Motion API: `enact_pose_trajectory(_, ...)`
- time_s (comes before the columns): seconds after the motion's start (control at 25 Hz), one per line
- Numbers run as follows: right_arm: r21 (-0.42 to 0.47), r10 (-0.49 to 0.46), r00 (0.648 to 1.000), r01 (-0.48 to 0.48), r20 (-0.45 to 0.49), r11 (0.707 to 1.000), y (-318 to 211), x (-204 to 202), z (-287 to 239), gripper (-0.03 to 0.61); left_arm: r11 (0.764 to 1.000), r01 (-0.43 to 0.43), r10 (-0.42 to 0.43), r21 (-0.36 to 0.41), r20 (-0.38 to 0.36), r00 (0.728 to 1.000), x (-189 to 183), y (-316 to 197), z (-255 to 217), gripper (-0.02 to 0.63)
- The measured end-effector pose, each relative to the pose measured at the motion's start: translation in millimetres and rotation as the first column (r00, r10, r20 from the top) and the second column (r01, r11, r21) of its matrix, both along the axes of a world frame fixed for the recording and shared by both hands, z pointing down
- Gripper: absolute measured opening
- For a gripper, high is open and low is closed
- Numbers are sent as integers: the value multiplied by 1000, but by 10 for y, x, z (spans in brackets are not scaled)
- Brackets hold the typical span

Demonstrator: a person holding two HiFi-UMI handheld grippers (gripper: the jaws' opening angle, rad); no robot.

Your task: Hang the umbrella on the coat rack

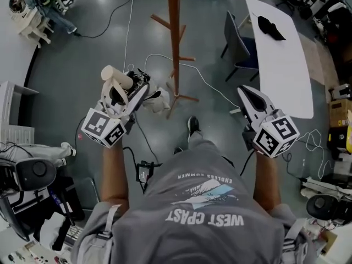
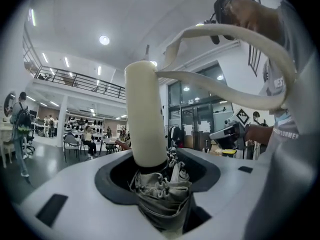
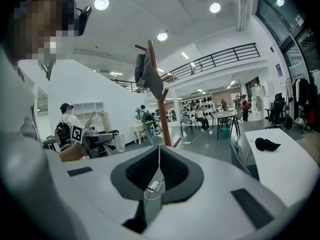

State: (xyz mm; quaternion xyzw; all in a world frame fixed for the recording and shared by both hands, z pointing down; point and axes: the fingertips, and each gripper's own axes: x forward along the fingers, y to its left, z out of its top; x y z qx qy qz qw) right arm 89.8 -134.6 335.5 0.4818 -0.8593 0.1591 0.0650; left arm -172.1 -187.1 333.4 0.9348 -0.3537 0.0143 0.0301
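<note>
- Left gripper [image 1: 132,90]: fingers clamped on folded umbrella [image 2: 145,119]; right gripper [image 1: 247,94]: fingers together, empty.
- Risk: wrist strap [image 2: 225,99] may miss a coat rack [image 1: 175,48] peg, dropping the umbrella.

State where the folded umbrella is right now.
In the head view the umbrella sits on the left, gripped in the left gripper. The wooden coat rack stands just ahead and to its right.

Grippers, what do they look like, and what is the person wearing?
The left gripper and right gripper are white shells with dark grey jaw pads, each bearing a cube of black-and-white square markers. The person wears a grey printed short-sleeved T-shirt.
</note>
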Motion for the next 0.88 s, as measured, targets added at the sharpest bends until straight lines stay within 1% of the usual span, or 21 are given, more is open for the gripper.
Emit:
enact_pose_trajectory(0.08,1,-21,1000,21,6,1000,-97,-69,25,31,1000,9,-9,-4,-3,1000,-24,-91,8,249)
enact_pose_trajectory(0.24,-4,-96,995,96,13,995,-240,-286,64,31,999,34,-34,1,36,999,2,-258,46,249)
enact_pose_trajectory(0.28,14,-127,992,127,-14,992,-263,-390,54,31,999,41,-41,2,43,998,18,-302,58,249)
enact_pose_trajectory(0.32,57,-168,983,173,-76,983,-275,-538,19,32,999,47,-47,2,48,998,30,-344,72,249)
enact_pose_trajectory(0.36,127,-217,960,241,-178,962,-273,-734,-44,34,999,53,-53,0,51,997,35,-383,86,249)
enact_pose_trajectory(0.4,195,-259,913,329,-314,924,-255,-958,-114,46,998,60,-60,-2,52,997,34,-422,101,249)
enact_pose_trajectory(0.44,233,-282,846,417,-452,878,-218,-1182,-162,67,998,67,-67,-6,52,996,32,-460,116,249)
enact_pose_trajectory(0.48,253,-284,783,483,-553,838,-173,-1398,-191,74,997,75,-74,-9,54,996,32,-495,134,249)
enact_pose_trajectory(0.52,287,-272,745,526,-609,800,-133,-1610,-221,80,997,82,-81,-13,56,995,34,-526,156,249)
enact_pose_trajectory(0.56,336,-249,720,563,-647,755,-104,-1812,-253,85,996,90,-88,-16,59,994,38,-553,178,249)
enact_pose_trajectory(0.6,380,-218,691,601,-689,703,-85,-1988,-275,87,995,97,-95,-20,63,993,42,-577,200,249)
enact_pose_trajectory(0.68,433,-133,620,669,-773,604,-97,-2241,-301,96,994,110,-108,-27,72,992,56,-621,240,249)
enact_pose_trajectory(0.72,448,-90,591,693,-802,564,-129,-2324,-310,100,993,116,-113,-31,76,991,66,-643,257,249)
enact_pose_trajectory(0.76,457,-54,568,712,-821,533,-172,-2385,-313,113,992,120,-117,-36,79,990,78,-664,273,249)
enact_pose_trajectory(0.88,465,34,509,754,-860,465,-327,-2491,-287,143,990,129,-125,-49,89,988,106,-704,317,249)
